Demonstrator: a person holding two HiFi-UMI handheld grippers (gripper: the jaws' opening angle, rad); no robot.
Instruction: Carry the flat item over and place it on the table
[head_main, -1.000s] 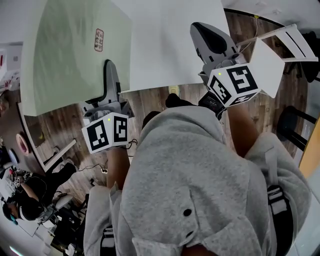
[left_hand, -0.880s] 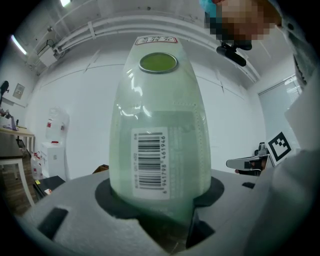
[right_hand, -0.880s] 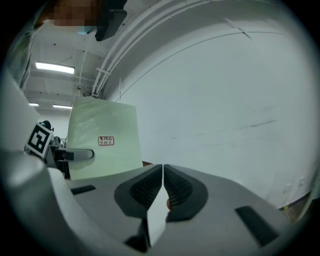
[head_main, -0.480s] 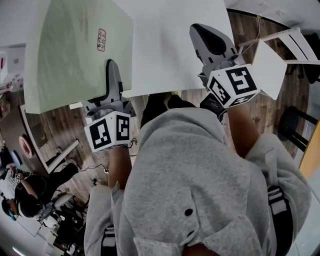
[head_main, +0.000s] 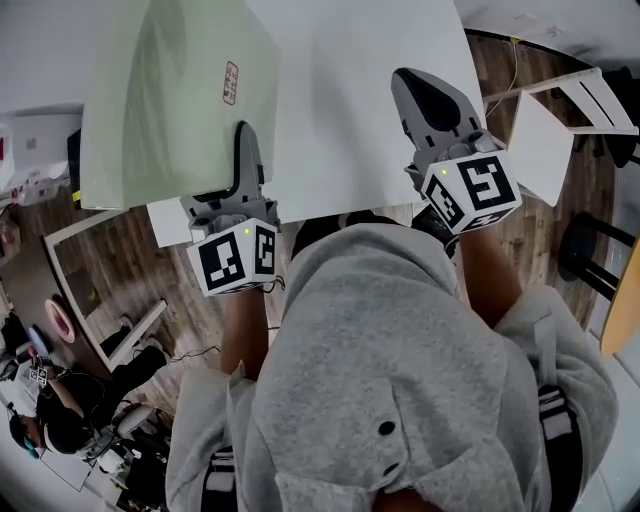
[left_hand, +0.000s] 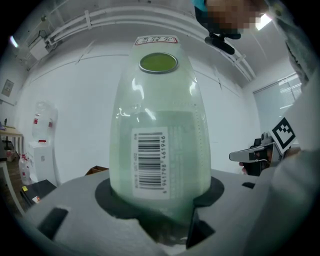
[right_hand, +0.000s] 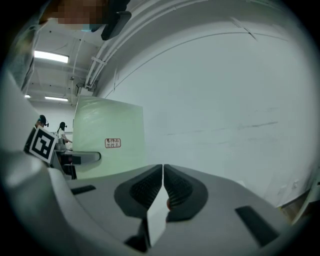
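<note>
The left gripper's (head_main: 243, 138) jaws clamp the near edge of the flat item (head_main: 170, 90), a pale green translucent sheet with a barcode sticker and a small red-printed label, overlapping the white worktop's (head_main: 340, 100) left side, while the right gripper's (head_main: 418, 90) jaws pinch a thin white edge (right_hand: 156, 220).

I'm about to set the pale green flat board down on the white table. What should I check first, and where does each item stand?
1. Left gripper grip on pale green translucent flat board: ok, the board's edge sits between its jaws.
2. Board over white table: not ok, its left part seems to overhang the table corner.
3. Landing area: ok, bare tabletop shows beside the board.
4. Right gripper out of the way: ok, jaws together, apart from the board.
5. Board touching tabletop: cannot tell.
</note>
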